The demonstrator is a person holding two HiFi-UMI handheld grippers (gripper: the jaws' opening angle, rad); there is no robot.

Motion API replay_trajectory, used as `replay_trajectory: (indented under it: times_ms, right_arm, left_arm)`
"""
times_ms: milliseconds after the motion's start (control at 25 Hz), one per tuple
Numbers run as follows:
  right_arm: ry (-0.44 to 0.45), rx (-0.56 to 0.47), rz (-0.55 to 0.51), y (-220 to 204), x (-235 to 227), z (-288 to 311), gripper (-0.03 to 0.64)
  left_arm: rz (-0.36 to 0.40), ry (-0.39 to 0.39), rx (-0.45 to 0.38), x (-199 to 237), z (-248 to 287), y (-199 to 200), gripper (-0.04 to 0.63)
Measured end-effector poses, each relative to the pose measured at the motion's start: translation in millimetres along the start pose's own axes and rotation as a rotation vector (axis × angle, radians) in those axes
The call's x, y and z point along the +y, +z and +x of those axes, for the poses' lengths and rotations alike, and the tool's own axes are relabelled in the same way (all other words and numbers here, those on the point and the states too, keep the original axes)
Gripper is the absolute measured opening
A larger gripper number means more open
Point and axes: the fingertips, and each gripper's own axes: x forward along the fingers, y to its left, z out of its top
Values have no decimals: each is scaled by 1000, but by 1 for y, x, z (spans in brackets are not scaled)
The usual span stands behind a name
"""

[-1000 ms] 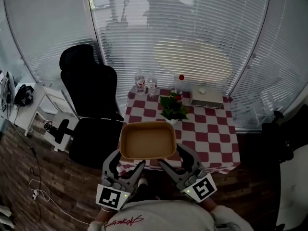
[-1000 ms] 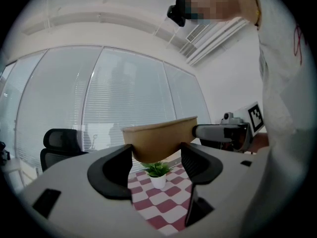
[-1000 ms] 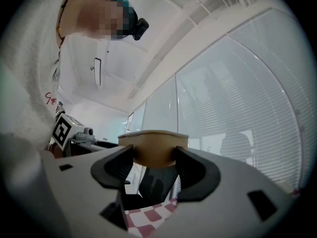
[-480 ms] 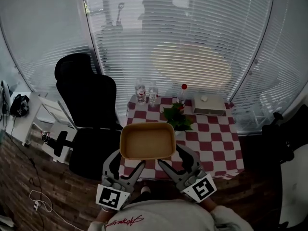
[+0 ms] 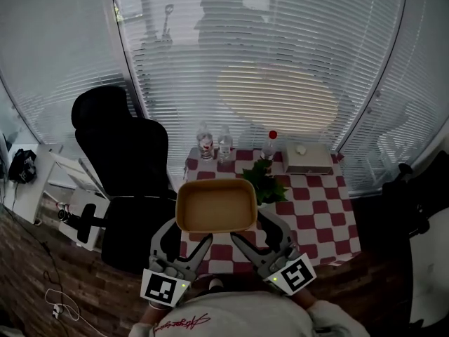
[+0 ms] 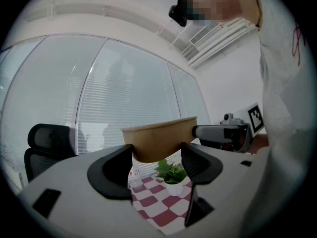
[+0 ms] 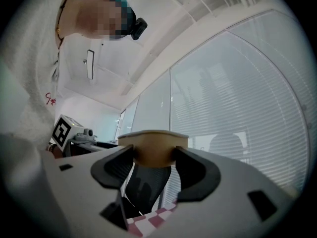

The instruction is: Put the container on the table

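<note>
The left gripper [image 5: 184,239] has its jaws spread wide and clamped on the near left end of the container [image 5: 215,206]. In the left gripper view the two dark pads of this gripper [image 6: 157,156] press the tan wall of the container [image 6: 159,139] from either side. The right gripper [image 5: 258,236] grips the near right end in the same way. In its own view the right gripper [image 7: 153,165] has its jaws somewhat less wide, closed on the container's [image 7: 152,147] lower wall just under the rim.

The container is an open, rounded rectangular tub of brown card. It is empty, sits level, and is held in the air between the two grippers, clear of any surface. In the head view it covers the near left corner of the table [image 5: 316,209], which wears a red and white checked cloth. I cannot tell whether it hangs over the table or just short of the near edge.

A small potted plant [image 5: 266,182] stands near the table's middle, just beyond the container. Along the far edge are two clear bottles [image 5: 214,143], a red-capped bottle [image 5: 270,146] and a flat pale box [image 5: 307,160] at the far right corner. A black office chair [image 5: 126,153] stands by the left edge.
</note>
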Motion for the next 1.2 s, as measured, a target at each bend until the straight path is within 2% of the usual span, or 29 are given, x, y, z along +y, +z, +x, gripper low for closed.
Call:
replay_trajectory:
  times_ms: [560,920,1200]
  right_arm:
    - [-70,5,6,-19,-15,38,261]
    - [-93,-18,-10,-19,-17,43,261]
    - [-80,19,-11,-24,-12,42,261]
  left_arm:
    - [7,-69,13,41,26,-13,308]
    - [22,-87,2,49,27,-11,308]
    - [15,-86,11,47,24,-19,308]
